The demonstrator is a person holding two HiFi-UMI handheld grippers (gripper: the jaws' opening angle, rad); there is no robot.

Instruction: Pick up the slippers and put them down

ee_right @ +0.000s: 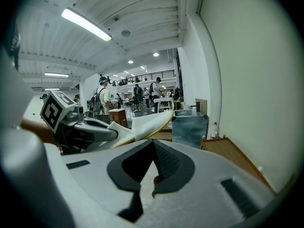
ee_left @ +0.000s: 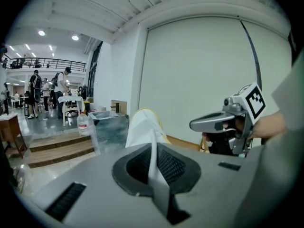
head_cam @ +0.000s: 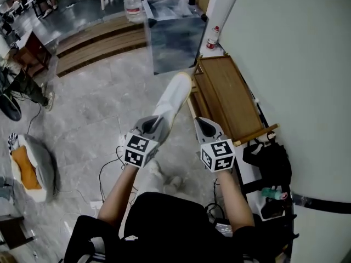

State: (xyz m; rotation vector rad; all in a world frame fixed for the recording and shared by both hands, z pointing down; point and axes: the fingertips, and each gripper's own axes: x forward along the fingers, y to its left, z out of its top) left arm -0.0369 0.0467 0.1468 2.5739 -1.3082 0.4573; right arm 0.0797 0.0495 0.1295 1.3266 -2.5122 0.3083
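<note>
ahead of the left claw point(head_cam: 159, 122) and the right claw point(head_cam: 204, 124) a grey marbled floor point(head_cam: 93, 108) runs to two wooden steps point(head_cam: 98, 43). beyond the claws stands a grey box point(head_cam: 175, 37), with a large water bottle point(head_cam: 132, 7) just left of it. a low wooden stand point(head_cam: 227, 95) lies just right of the right claw, beside a plain pale wall point(head_cam: 296, 64). well left of the left claw sits a grey cushion point(head_cam: 46, 171) with an orange inlay. overhead, a white ribbed ceiling point(ee_right: 118, 13) carries a long strip light point(ee_right: 85, 25). a railed balcony point(ee_left: 45, 61) crosses the far end.
</note>
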